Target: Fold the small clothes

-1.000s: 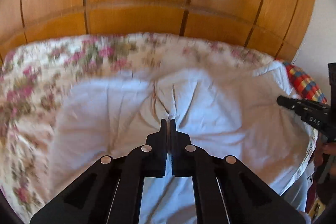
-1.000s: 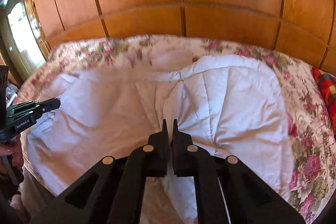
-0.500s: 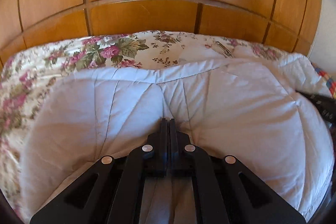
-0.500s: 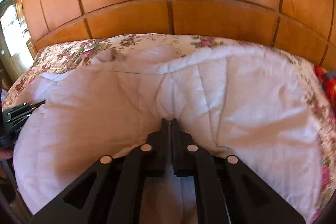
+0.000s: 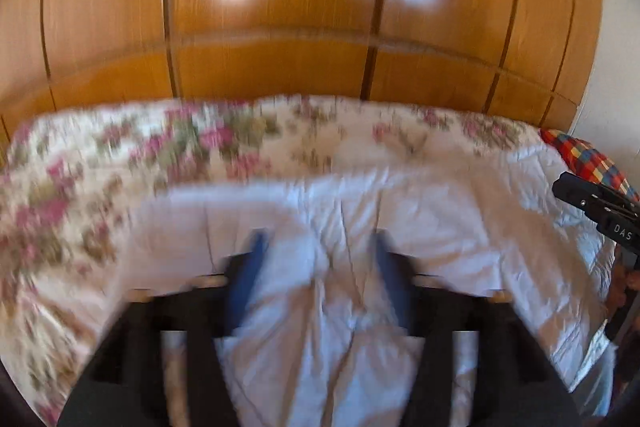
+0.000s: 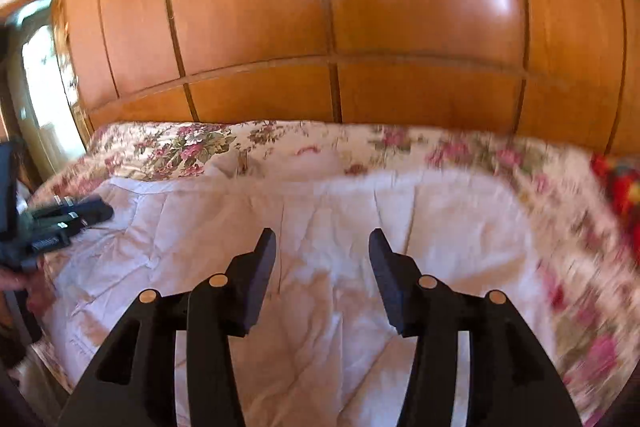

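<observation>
Your left gripper (image 5: pixel 318 247) and right gripper (image 6: pixel 322 247) both hover with fingers spread, holding nothing, above the white quilted garment (image 6: pixel 320 267) spread across the floral bedspread (image 6: pixel 180 147); smooth it flat toward twelve o'clock before regripping an edge.

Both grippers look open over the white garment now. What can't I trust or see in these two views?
- Left wrist: motion blur smears the left gripper and floral bedspread.
- Right wrist: the white quilted garment's near edge hides behind the right gripper.
- Both: garment type unclear.
</observation>
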A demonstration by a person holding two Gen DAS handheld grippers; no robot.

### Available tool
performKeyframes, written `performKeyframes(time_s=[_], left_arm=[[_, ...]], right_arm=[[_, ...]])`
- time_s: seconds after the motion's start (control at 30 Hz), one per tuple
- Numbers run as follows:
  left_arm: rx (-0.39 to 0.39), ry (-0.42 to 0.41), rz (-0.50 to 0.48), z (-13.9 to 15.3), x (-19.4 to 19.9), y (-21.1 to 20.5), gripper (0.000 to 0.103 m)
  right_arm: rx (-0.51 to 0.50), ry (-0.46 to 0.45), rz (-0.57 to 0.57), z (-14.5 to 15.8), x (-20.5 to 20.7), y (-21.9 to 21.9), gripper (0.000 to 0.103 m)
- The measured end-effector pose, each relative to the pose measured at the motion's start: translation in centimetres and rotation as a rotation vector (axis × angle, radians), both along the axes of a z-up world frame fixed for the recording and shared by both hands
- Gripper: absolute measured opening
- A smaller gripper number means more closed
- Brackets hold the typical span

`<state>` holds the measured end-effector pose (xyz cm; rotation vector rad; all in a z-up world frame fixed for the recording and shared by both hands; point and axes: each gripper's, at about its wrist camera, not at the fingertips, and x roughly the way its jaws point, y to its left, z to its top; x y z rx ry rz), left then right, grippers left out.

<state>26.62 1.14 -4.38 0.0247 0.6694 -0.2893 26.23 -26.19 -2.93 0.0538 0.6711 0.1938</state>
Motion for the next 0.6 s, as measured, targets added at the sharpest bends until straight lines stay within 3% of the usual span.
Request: performKeyframes(time_s=[0.13,0.33,0.43,0.6], left_arm=[[0.049,-0.007,0.046,0.6,1.6,0.1,0.065],[0.054,0.087,0.128,-1.2,2.8,1.4,0.065],[0.054,0.11,0.151,-2.1,3.1,1.8,0.076],[0.053,0.112,0.164,-2.3,3.2,1.9,0.077]], right_arm=[[-0.053,0.026,-0.03,-0.6,1.6,-0.5,0.049],[-0.04,0.067,-0.088,-2.1,2.7,-1.8,0.051],[-0.049,0.063,-0.094,-2.2,2.8,-1.9,0.056],[-0.063,0.059,-0.08,-1.9,3.2,-1.7,0.056]])
